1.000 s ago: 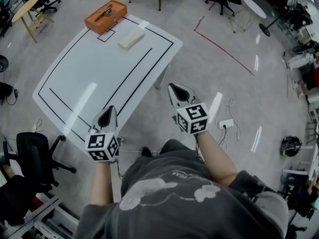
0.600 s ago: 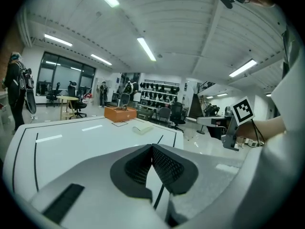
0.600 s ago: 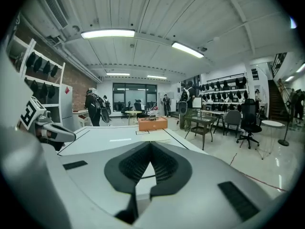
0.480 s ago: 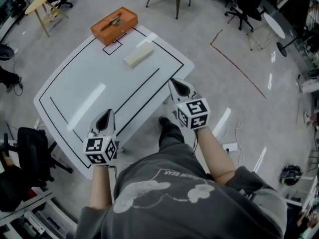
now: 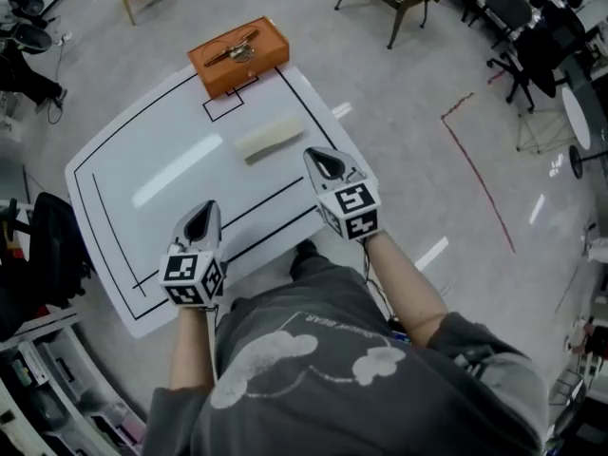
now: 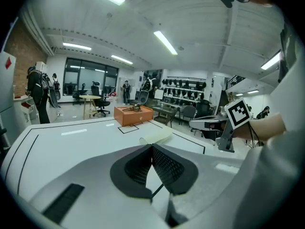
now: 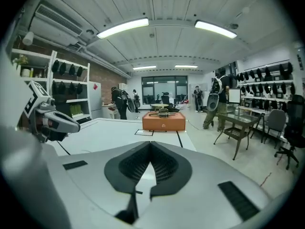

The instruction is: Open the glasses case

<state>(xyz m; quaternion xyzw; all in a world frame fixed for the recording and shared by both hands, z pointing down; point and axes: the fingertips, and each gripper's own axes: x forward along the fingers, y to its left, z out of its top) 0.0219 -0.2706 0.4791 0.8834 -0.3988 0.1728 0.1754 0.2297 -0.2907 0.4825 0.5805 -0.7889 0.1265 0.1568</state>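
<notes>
Hovering over the near part of the white tabletop (image 5: 142, 188), both tongs are clenched with nothing between them: the left tongs (image 5: 201, 218) sit nearer the person, and the right tongs (image 5: 326, 162) are further in and to the right. The glasses case (image 5: 270, 137), a pale cream oblong, lies closed and flat toward the far middle of the tabletop. It is just beyond and slightly left of the right tongs and apart from both. An orange box (image 5: 238, 55) with a small metallic object on top stands at the far edge, well clear of the case.

The case looks light and rigid, so on this glossy surface it would probably slide or spin if pushed from one side only. A sound hold would likely be one pair of tongs pinning the lower shell at one end while the other catches the lid's lip along a long edge. Which edge carries the opening seam and which the hinge cannot be told from here.
</notes>
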